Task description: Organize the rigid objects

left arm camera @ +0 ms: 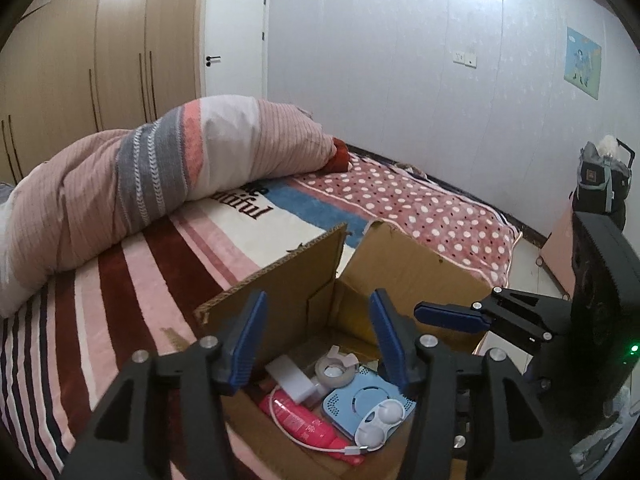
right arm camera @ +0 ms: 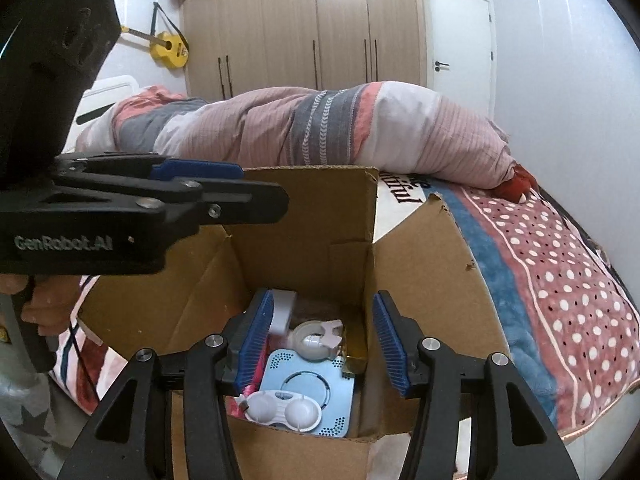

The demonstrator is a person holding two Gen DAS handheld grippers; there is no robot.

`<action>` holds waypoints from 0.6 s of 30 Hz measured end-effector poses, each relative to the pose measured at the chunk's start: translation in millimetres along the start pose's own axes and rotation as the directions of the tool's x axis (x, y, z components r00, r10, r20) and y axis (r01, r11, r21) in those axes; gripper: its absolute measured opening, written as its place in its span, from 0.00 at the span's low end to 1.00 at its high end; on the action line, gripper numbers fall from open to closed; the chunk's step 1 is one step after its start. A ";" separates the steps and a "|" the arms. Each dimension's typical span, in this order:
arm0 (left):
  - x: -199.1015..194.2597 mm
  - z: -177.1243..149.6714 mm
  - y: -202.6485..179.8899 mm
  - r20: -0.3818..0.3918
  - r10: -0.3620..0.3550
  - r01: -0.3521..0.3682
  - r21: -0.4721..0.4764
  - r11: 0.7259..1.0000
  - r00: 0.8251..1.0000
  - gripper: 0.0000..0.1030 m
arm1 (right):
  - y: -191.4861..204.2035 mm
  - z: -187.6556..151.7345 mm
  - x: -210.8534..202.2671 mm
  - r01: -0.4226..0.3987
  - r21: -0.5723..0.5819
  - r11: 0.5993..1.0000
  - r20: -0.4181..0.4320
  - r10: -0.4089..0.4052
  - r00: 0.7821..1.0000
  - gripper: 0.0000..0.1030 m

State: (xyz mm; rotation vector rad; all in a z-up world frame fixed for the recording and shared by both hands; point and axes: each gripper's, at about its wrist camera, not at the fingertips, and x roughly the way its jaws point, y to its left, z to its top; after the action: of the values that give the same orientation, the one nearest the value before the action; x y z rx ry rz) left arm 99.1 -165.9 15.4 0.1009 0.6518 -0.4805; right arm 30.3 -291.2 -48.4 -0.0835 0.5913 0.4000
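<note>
The bed (left arm camera: pixel 132 264) carries my open box (left arm camera: pixel 404 276), flaps up. Inside it lie the rigid things, already gathered: a blue device (right arm camera: pixel 308 388), a pink tube (left arm camera: pixel 304 420) with a white cable (left arm camera: pixel 316 442) across it, a white charger (left arm camera: pixel 290 380), a twin-domed case (right arm camera: pixel 284 410) on the device, a tape roll (right arm camera: pixel 316 338). My left gripper (left arm camera: pixel 318 340) and right gripper (right arm camera: pixel 322 340) both hover over the box, jaws apart, holding nothing. Nothing loose shows on the bed, so I judge the sorting nearly done; closing the flaps may remain
</note>
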 end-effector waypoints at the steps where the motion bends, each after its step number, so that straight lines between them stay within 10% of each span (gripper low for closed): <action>1: -4.7 -0.2 1.7 0.010 0.005 -0.005 -0.008 1.000 1.000 0.56 | 0.9 0.9 -0.8 -0.003 -0.004 1.000 0.004 0.003 1.000 0.49; 10: -76.6 -18.5 17.3 0.146 0.201 -0.185 -0.113 0.976 0.969 0.88 | 10.3 19.6 -19.9 -0.089 -0.062 0.994 0.081 0.094 0.992 0.57; 18: -122.2 -51.4 36.7 0.158 0.449 -0.399 -0.268 0.877 0.880 0.94 | 28.2 30.0 -43.0 -0.180 -0.144 0.973 0.181 0.205 0.962 0.81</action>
State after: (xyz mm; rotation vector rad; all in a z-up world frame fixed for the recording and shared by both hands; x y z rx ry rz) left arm 2.9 -72.6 46.3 -0.0266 0.4467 0.0163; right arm 2.5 -274.3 1.5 -0.1067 0.3806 0.6281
